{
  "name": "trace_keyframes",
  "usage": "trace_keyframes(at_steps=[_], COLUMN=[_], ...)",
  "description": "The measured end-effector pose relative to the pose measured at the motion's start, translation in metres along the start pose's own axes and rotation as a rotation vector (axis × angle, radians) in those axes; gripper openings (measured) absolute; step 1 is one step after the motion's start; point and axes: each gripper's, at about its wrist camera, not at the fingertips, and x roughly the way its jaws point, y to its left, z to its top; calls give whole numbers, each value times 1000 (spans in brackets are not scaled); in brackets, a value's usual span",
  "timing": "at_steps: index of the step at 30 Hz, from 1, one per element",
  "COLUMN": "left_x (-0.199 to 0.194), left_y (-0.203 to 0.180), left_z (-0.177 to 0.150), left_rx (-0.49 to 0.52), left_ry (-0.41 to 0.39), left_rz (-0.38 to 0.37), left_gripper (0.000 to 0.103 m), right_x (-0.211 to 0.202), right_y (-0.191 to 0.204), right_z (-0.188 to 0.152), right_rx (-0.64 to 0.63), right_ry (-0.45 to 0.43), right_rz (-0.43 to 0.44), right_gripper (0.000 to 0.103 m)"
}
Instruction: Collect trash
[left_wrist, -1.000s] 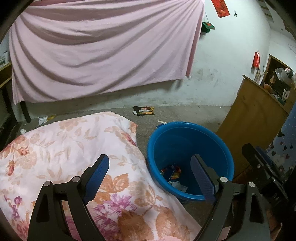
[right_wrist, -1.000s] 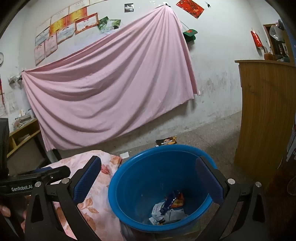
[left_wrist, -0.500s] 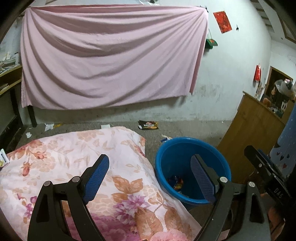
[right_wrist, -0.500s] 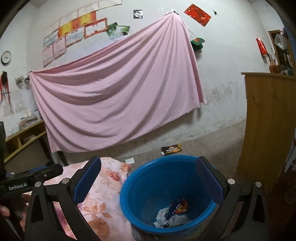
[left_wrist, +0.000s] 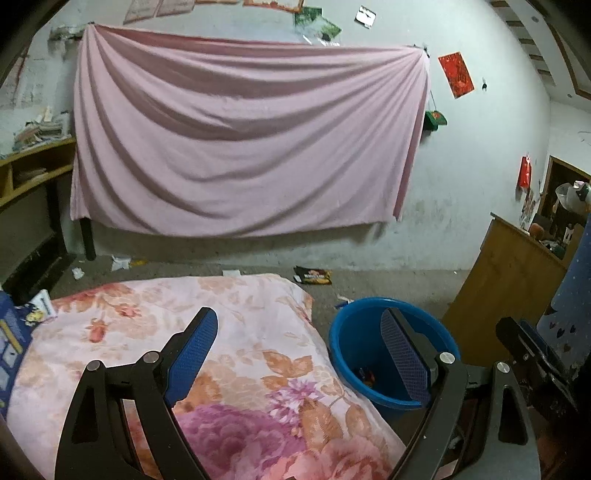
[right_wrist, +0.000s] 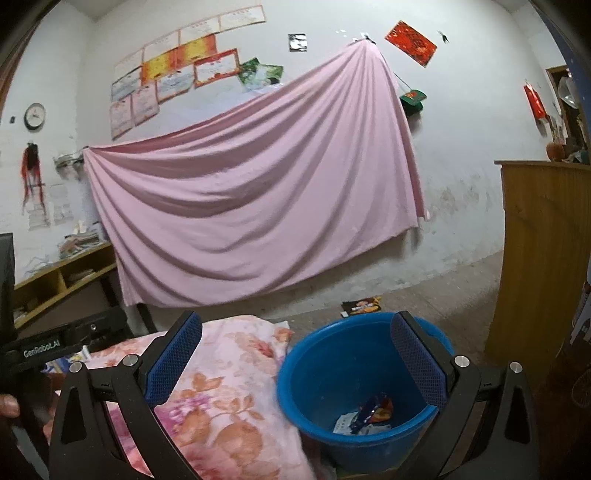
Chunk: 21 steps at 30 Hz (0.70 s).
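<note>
At the far left of the left wrist view, a wooden shelf unit (left_wrist: 33, 166) stands against the wall, and small crumpled white paper scraps (left_wrist: 120, 262) lie on the grey concrete floor (left_wrist: 388, 284) below the large pink sheet hung on the wall (left_wrist: 240, 147). The floral pink quilt (left_wrist: 184, 332) covers the bed in the foreground, and the left gripper (left_wrist: 299, 350) hangs above it with its blue-padded fingers spread wide, holding nothing. Farther right on the floor, a dark printed snack wrapper (left_wrist: 313, 275) lies near the wall. The round blue plastic basin (left_wrist: 354, 332) sits just beside the quilt's edge, with colourful wrappers (right_wrist: 373, 410) and white paper collected in its bottom. The right gripper (right_wrist: 295, 354) hovers over the quilt and basin, its fingers also spread apart and empty. At the right stands a tall wooden cabinet (right_wrist: 546, 251).
</note>
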Motion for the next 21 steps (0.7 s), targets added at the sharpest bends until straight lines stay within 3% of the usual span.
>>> trace_keyframes(at_steps=[3, 21], left_x=[-20, -96], left_y=[5, 34], left_z=[-5, -40], left_rx=[1, -7], left_ry=[-26, -92], left_rz=[15, 95], left_gripper=[101, 101], right_x=[-12, -68], right_y=[13, 60], right_z=[-1, -20], right_rx=[-15, -66], right_ry=[-8, -54], right_rz=[15, 84], right_gripper=[103, 103])
